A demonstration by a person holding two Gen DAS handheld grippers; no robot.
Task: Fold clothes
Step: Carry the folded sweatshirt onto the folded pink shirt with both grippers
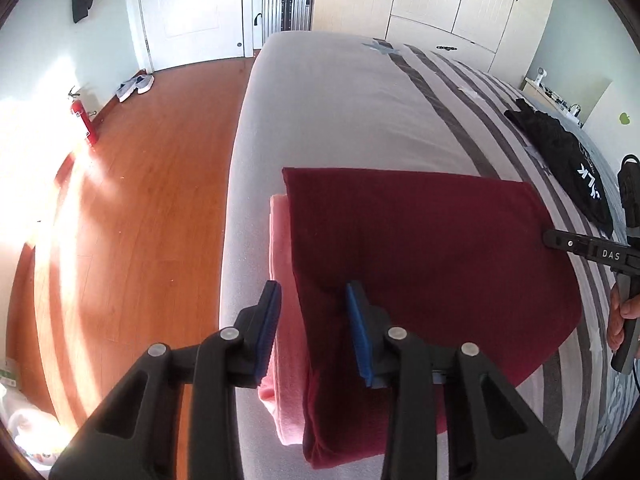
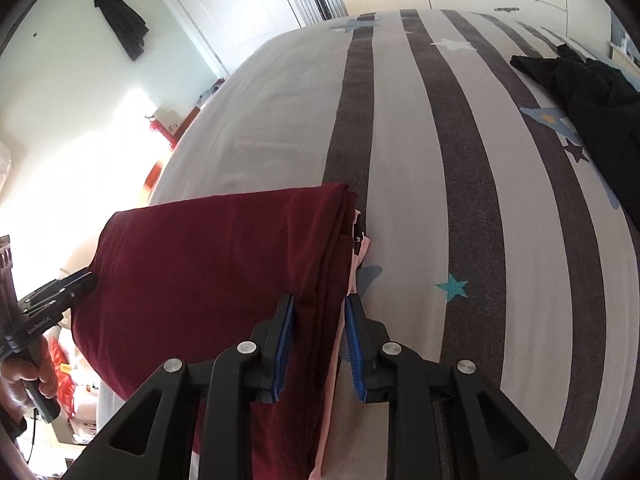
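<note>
Fabric looks soft and floppy: I see the folded maroon garment [image 1: 420, 248] on the bed [image 1: 340, 112], both grippers, left gripper [image 1: 314, 330] at seven o'clock and right gripper [image 2: 320, 340], narrowly parted astride its edges, where I'd grip.

- The left gripper [image 1: 314, 328] is pointing steeply down at the left edge of the folded red cloth [image 1: 420, 248]. Its blue pads [image 1: 268, 328] are standing apart, with that edge between them, not squeezing it.
- The right gripper [image 2: 320, 340] is pointing steeply down at the right edge of the red cloth. Its blue pads [image 2: 285, 346] are a little apart around that edge.
- A hand [image 1: 624, 316] is holding the right gripper's handle, right of the cloth.
- The other hand [image 2: 28, 376] is holding the left gripper's handle, left of the cloth.
</note>
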